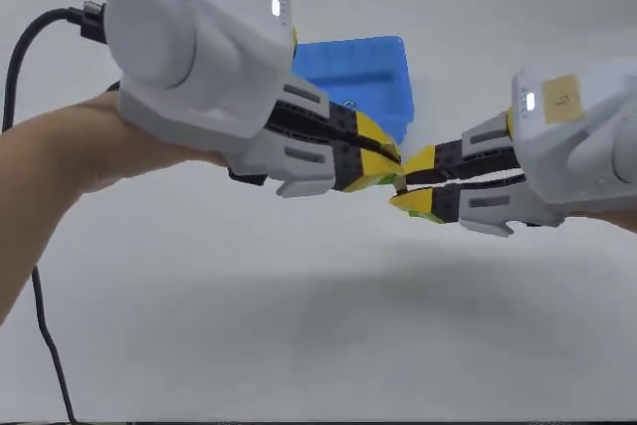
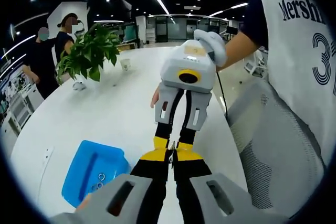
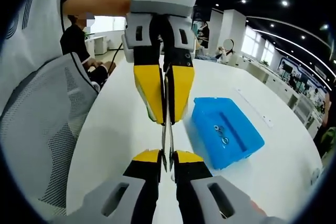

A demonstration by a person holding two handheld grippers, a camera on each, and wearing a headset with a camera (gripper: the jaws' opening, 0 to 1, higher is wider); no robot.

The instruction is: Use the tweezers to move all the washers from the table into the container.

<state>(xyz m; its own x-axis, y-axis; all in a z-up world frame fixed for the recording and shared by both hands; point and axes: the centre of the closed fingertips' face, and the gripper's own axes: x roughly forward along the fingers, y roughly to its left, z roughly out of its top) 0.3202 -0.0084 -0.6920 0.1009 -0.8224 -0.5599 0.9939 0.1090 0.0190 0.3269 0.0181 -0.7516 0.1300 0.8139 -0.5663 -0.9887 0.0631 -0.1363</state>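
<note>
The white table (image 1: 299, 325) was seen with the blue container (image 1: 368, 72) set toward its far edge. Above the table's middle, the left gripper (image 1: 390, 168) and the right gripper (image 1: 410, 181) were held tip to tip, each clamped on one end of the tweezers (image 3: 167, 140). A few washers (image 3: 220, 132) were seen lying in the container; none could be made out on the table. The step was judged to be a handover or adjustment of the tweezers. Next, a release by one gripper would be called for.

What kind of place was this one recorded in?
Likely an open-plan office: a large white table, a mesh chair beside it, and ceiling strip lights running across a wide room.
</note>
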